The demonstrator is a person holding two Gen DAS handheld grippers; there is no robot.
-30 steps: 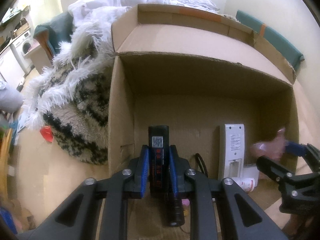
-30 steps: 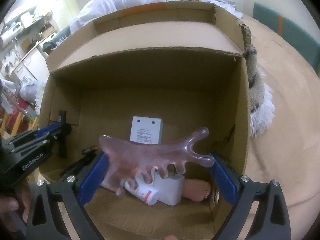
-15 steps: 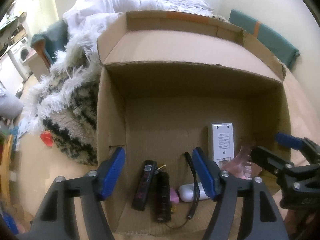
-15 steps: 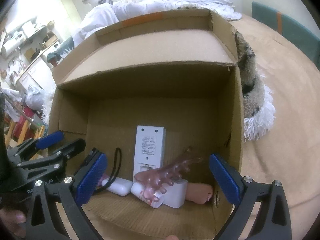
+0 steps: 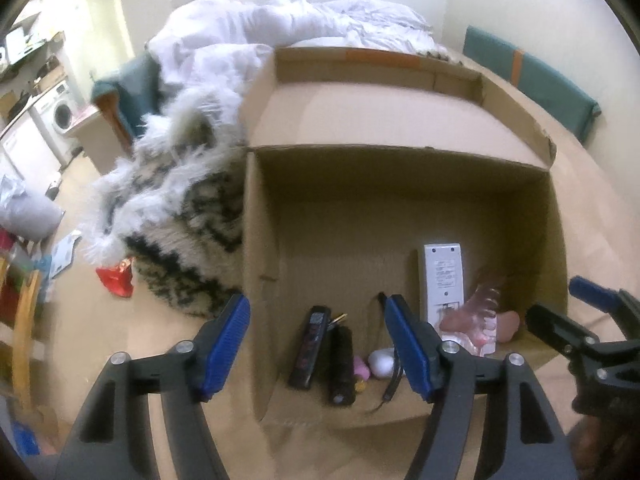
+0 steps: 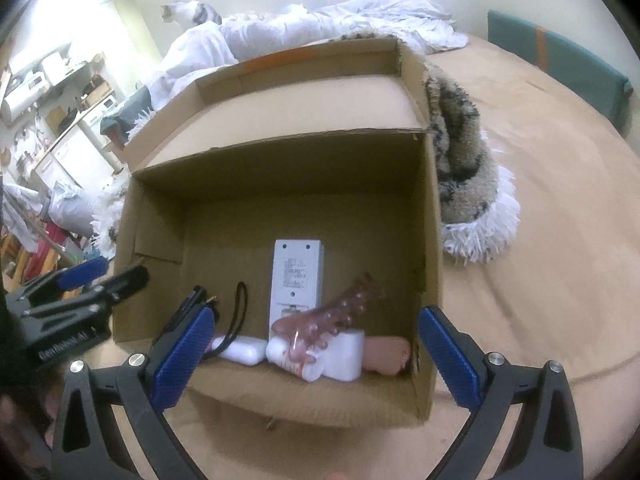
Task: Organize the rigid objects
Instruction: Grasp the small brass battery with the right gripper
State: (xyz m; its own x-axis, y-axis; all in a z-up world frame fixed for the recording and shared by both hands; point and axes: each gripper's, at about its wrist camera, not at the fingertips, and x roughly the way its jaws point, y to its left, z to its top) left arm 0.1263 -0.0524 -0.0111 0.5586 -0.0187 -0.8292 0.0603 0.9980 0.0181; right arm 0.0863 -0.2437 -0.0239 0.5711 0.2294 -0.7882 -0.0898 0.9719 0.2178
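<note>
An open cardboard box (image 5: 400, 208) (image 6: 280, 184) stands on a tan surface. Inside lie a black rectangular device (image 5: 310, 346), a black cylinder (image 5: 341, 364), a white remote (image 5: 442, 280) (image 6: 297, 276), a pink translucent massager (image 5: 486, 300) (image 6: 332, 320), a white case with a black cord (image 6: 240, 350) and a white bottle (image 6: 292, 360). My left gripper (image 5: 320, 344) is open and empty above the box's near edge. My right gripper (image 6: 316, 354) is open and empty, above the near right part of the box.
A shaggy black-and-white rug (image 5: 176, 216) (image 6: 468, 184) lies against the box's left and far sides. White bedding (image 5: 280, 20) is heaped behind. A teal cushion (image 5: 532, 80) sits at the far right. A red wrapper (image 5: 116, 278) lies on the floor at left.
My left gripper opened and let go of the black device, which now lies in the box. My right gripper released the pink massager into the box. Both grippers drew back.
</note>
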